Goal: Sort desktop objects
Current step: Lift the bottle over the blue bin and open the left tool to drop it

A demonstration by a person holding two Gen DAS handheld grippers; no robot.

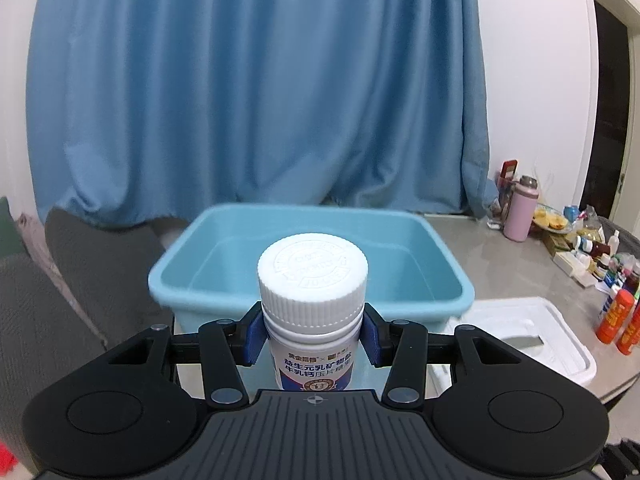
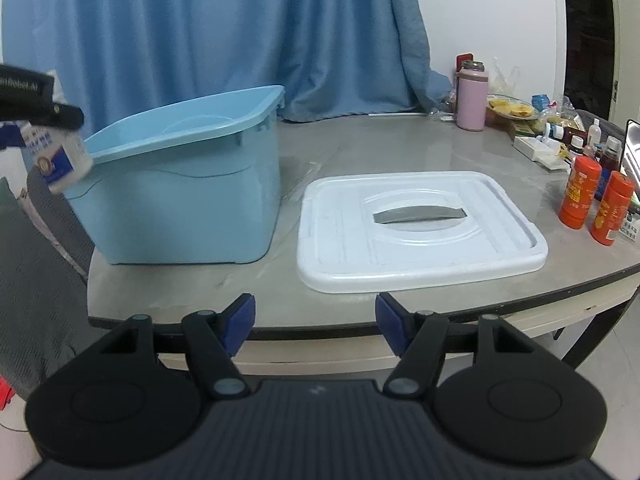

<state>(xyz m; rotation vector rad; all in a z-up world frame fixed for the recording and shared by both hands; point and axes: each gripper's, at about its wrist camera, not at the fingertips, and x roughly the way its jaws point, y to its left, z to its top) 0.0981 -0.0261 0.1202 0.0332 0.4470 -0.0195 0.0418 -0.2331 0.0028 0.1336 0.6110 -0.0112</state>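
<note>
A white plastic supplement bottle with a ribbed screw cap and blue-and-white label (image 1: 313, 312) rides upright in the left gripper (image 1: 313, 338), whose blue pads pinch it on both sides just below the cap. Directly ahead at 12 o'clock stands the open light-blue plastic storage tub (image 1: 448, 264), and in the left wrist view the bottle's cap is framed against the tub's bare interior. The right wrist view shows the same bottle (image 2: 60, 156) at 9 o'clock, level with the tub's near rim (image 2: 168, 148) and just outside it.

The step in hand appears to be the carry to the bin, with the drop not yet made. The next move likely calls for taking the bottle forward over the near rim, then parting the pads once it hangs above the hollow; that rim is the edge to clear.

The right gripper (image 2: 315, 320) hangs off the edge of the grey stone-look round table (image 2: 360, 148), its jaws spread and empty. Beyond it at 1 o'clock lies the tub's white plastic lid with a grey handle slot (image 2: 420, 224), flat on the table. Two orange cylindrical bottles (image 2: 580, 192) and a crowd of small containers line the far right. Open tabletop lies between tub and lid.
</note>
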